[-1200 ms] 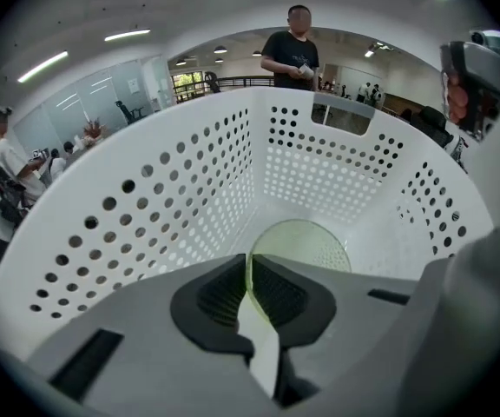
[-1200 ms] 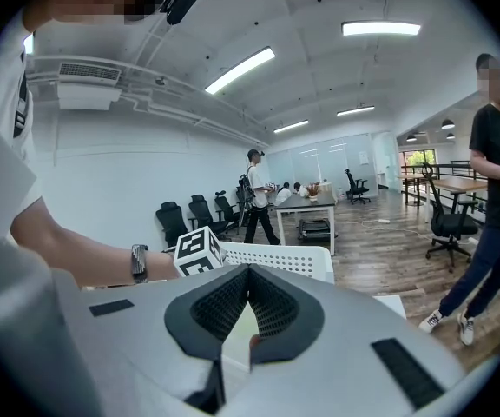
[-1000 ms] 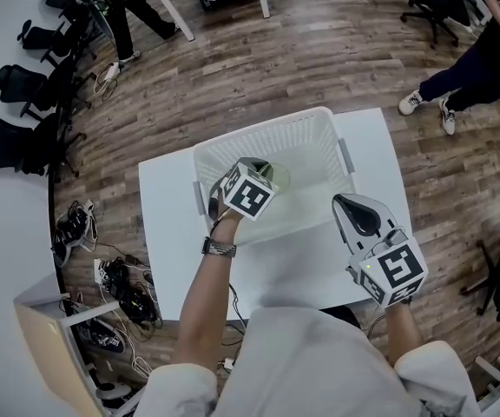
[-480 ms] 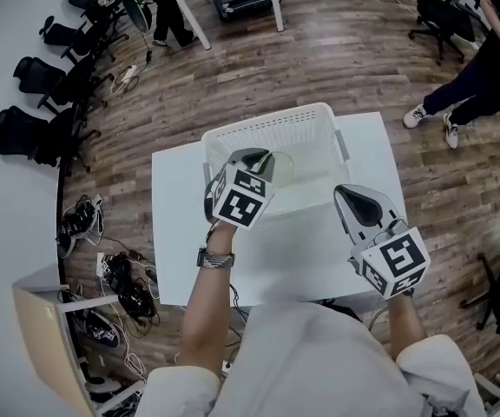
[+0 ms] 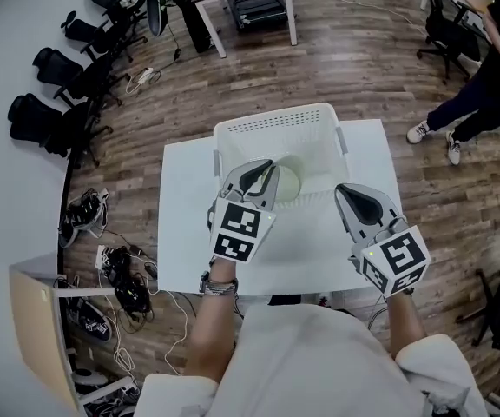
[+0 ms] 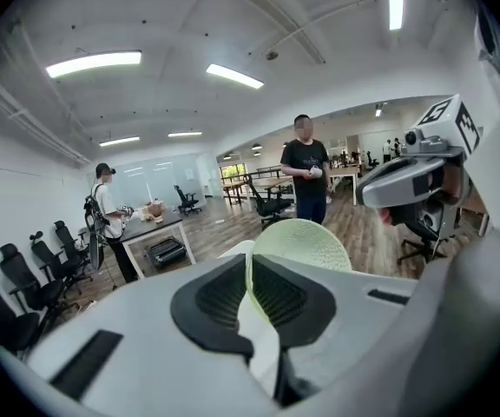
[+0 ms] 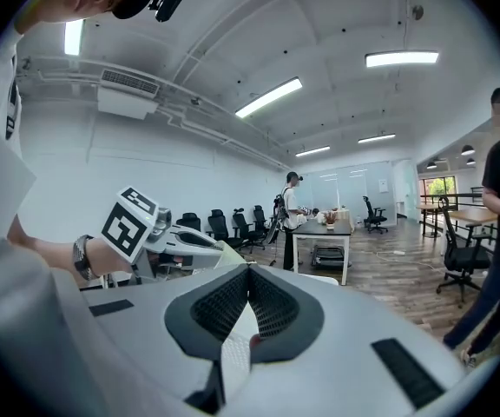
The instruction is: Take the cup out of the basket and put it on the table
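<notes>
Above the front wall of the basket (image 5: pixel 272 122), head view: cup (image 5: pixel 289 181) hangs from left gripper (image 5: pixel 263 176); bare table (image 5: pixel 180 224) lies just nearer the person.
Left gripper view: jaws pinch the cup's wall, its body pointing ahead.
Right gripper view: right gripper (image 7: pixel 248 272) jaws together, nothing between, farther off.

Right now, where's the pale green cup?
Head view, centre: the pale green plastic cup is pinched by its rim in the left tongs, over the near-left part of the white slotted plastic basket.
</notes>
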Motion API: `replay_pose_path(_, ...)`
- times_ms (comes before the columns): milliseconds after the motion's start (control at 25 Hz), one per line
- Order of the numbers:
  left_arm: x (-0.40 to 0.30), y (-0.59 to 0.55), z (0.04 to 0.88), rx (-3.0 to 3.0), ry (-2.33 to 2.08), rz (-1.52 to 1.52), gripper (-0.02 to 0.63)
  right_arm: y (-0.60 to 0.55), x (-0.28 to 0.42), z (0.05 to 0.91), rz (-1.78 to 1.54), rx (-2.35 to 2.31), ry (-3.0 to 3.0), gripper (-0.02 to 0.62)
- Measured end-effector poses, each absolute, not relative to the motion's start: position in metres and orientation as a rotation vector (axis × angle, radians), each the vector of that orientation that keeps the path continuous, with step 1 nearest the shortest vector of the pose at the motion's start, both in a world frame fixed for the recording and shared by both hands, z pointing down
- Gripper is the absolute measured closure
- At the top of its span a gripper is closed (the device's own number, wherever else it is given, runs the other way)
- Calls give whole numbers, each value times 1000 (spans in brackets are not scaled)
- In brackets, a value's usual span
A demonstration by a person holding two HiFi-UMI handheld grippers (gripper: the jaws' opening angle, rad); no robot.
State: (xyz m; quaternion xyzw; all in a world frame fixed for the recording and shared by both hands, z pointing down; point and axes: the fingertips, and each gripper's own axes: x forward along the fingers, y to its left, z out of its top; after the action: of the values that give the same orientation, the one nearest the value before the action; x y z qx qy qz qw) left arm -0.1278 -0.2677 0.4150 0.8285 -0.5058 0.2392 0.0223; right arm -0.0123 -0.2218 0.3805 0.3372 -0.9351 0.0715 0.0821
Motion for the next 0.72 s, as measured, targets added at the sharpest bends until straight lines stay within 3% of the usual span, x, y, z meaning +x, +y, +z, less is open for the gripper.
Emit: replay_pose_path(720,-115,-175,355,2664,-1805,246,581,-189,2,363,95,982,-2784,580)
